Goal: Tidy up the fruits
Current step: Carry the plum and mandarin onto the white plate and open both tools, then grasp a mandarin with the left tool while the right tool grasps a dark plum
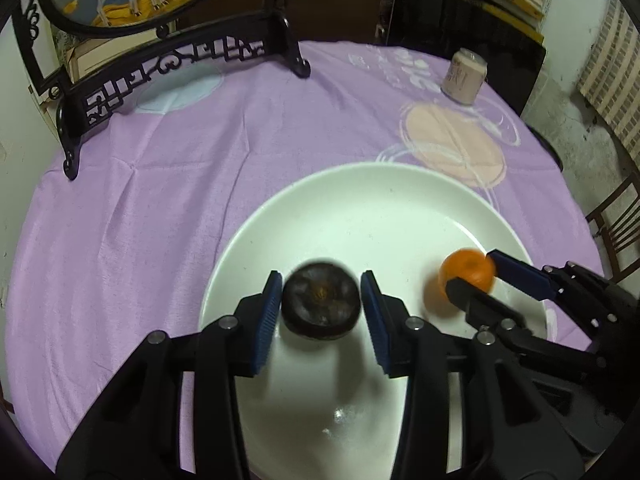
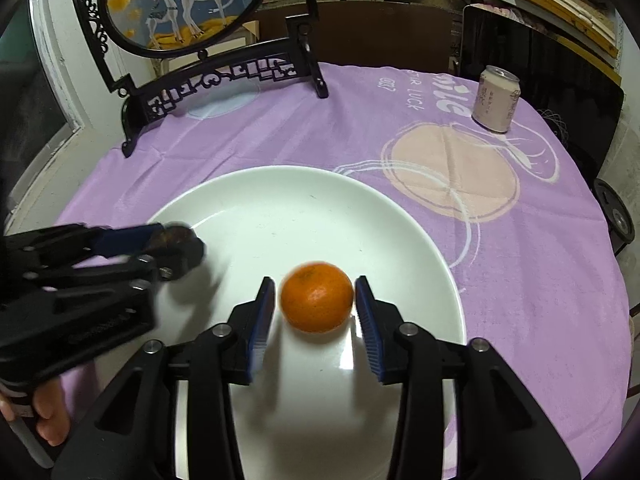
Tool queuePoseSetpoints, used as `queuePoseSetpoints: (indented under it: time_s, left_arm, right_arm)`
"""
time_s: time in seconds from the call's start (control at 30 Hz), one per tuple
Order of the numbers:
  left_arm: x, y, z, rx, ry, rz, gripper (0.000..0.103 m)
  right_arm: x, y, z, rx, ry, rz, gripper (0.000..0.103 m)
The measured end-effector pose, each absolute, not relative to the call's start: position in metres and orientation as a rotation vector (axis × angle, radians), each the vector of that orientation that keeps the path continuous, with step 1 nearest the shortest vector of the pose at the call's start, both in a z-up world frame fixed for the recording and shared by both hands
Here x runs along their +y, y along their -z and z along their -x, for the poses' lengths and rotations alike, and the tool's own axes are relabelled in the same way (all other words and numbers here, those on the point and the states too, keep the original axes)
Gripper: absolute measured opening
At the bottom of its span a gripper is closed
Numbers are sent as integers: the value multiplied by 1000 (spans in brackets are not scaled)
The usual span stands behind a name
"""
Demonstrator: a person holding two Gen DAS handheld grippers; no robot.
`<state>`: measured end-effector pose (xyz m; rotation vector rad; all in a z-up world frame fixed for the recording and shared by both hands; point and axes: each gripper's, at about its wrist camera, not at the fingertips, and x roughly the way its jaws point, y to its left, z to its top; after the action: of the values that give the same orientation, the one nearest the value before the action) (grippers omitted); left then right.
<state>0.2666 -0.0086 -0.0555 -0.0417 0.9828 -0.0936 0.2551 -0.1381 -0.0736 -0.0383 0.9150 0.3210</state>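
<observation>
A dark purple mangosteen lies on the white plate between the fingers of my left gripper. The jaws stand open with a small gap on each side of the fruit. An orange tangerine lies on the same plate between the fingers of my right gripper, which is also open with narrow gaps. In the left wrist view the tangerine and right gripper show at the right. In the right wrist view the left gripper and mangosteen show at the left.
The plate sits on a round table with a purple cloth. A black carved stand with a round deer painting stands at the back left. A pale drink can stands at the back right. A wooden chair is beside the table.
</observation>
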Motion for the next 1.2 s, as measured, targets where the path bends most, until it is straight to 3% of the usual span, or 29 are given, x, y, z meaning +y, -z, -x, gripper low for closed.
queuePoseSetpoints:
  time_s: [0.03, 0.27, 0.33, 0.43, 0.77, 1.13, 1.2]
  left_arm:
    - [-7, 51, -262, 971, 93, 49, 62]
    - [15, 1, -179, 839, 121, 81, 65]
    - [19, -4, -138, 794, 117, 63, 74]
    - [23, 7, -88, 778, 129, 24, 78]
    - [34, 49, -16, 867, 160, 3, 78]
    - [54, 68, 5, 929, 139, 59, 79]
    - [55, 69, 8, 934, 134, 58, 80]
  right_arm:
    - [-139, 72, -254, 908, -308, 39, 53]
    - [-159, 12, -169, 792, -336, 39, 60]
    - [-164, 3, -125, 750, -361, 33, 62]
    - [-172, 10, -76, 740, -365, -4, 76]
    - [-162, 49, -18, 883, -375, 57, 76]
    - [-137, 107, -33, 1016, -400, 173, 76]
    - [-137, 108, -37, 1015, -412, 160, 71]
